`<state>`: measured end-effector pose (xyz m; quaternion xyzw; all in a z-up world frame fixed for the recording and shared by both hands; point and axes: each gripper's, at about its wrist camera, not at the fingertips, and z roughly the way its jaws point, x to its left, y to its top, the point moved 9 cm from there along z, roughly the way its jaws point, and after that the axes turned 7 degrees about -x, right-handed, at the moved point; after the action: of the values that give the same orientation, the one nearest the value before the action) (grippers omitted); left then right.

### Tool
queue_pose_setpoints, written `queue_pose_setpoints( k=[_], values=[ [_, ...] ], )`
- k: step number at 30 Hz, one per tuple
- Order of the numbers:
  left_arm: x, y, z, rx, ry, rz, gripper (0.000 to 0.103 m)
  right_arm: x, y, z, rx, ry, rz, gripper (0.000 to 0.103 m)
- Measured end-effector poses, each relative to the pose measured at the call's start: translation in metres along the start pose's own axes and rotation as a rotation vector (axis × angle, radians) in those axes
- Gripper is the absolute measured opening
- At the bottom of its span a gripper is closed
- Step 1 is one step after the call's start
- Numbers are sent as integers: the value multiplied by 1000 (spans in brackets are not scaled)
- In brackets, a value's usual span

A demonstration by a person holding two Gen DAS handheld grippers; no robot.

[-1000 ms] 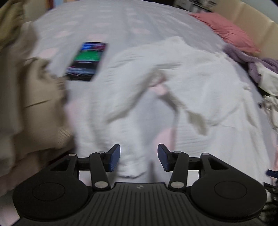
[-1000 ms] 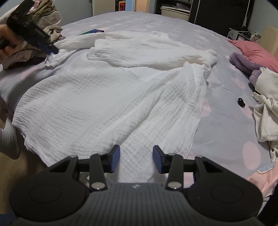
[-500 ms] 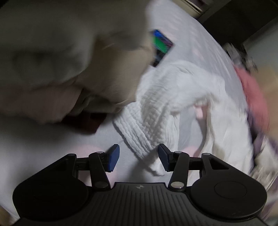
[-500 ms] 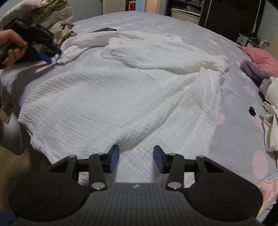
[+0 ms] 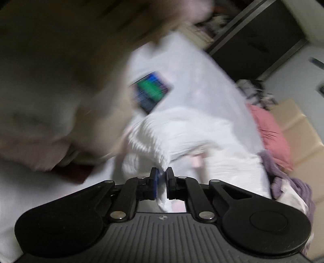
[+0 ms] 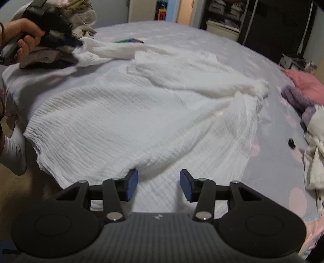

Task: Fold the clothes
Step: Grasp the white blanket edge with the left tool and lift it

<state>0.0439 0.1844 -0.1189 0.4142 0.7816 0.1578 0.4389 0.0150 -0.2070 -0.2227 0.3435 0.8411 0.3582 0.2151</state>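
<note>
White crinkled garment (image 6: 141, 121), spread across the grey spotted bed (image 6: 202, 40); its hem reaches the near edge, one sleeve (image 6: 105, 50) stretches toward the far left corner. I have the left gripper (image 5: 161, 176) clamped on the cuff of that sleeve, its jaws having just closed with the fabric between the pads; in the right wrist view my hand (image 6: 26, 36) holds this tool beside a heap of beige clothes (image 6: 81, 12). My right gripper (image 6: 159, 186) hovers over the hem with jaws about half open and nothing between them; the left finger (image 6: 131, 185) lies close over a fold, contact uncertain. A phone with a lit screen (image 5: 151, 91) rests on the bed beyond the sleeve. At right lie a pink pillow (image 6: 305, 81), a purple fuzzy item (image 6: 293, 95), cream clothing (image 6: 316, 145) and a small black object (image 6: 291, 142)
</note>
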Motion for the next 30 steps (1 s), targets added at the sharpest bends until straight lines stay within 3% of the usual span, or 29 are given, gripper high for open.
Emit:
queue_pose_setpoints(
  k=[5,8,12,17,20,24,27,30],
  values=[
    [-63,14,-26,-95,-95,349,5,24,51,0,-116,56,-7,50],
    [-83,20,-32,-131,-100,469,5,39,81,-1,-172,98,-5,50],
    [-87,30,-29,-123,-87,452,5,48,103,0,-198,132,11,51],
    [-101,17,-18,-71,-129,418,5,59,138,2,-260,60,-45,51],
    [-107,12,-21,-45,-165,416,5,75,169,5,-319,47,-50,57],
    [-111,12,-23,-34,-192,387,5,105,205,23,-368,14,-103,57],
    [-110,13,-23,-31,-199,375,5,125,222,45,-368,-38,-172,54],
    [-107,11,-25,-23,-203,362,5,135,234,66,-358,-87,-221,33]
  ],
)
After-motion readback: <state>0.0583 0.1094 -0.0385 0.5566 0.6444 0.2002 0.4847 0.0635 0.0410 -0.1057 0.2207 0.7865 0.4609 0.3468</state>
